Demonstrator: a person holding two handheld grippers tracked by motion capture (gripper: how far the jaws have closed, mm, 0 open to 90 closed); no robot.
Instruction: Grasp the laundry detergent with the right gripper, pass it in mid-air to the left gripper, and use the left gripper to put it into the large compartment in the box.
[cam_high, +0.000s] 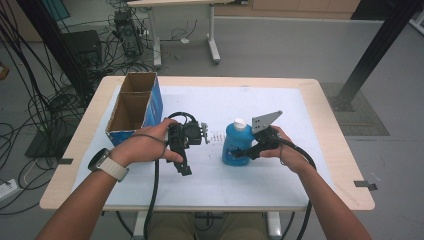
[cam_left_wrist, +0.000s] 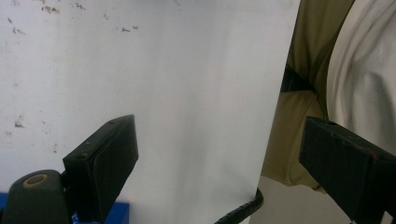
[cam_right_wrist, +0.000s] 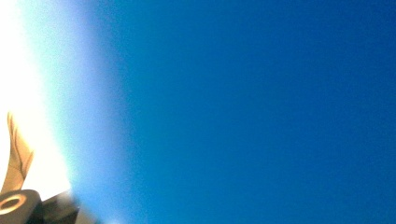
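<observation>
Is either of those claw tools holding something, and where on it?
The right gripper grips the blue bottle low on its body. The left gripper holds nothing.

Left gripper (cam_high: 185, 169) jaws wide apart, right gripper (cam_high: 240, 154) apparently clamped shut

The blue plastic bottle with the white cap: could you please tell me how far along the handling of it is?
Done: the right tool is shut on the blue plastic bottle with the white cap, which stands upright on the white table mat. In hand: that grip. The left tool rests open on the mat, holding nothing. Left, probably: carrying the bottle to the open cardboard box with blue sides, though that is a guess.
</observation>
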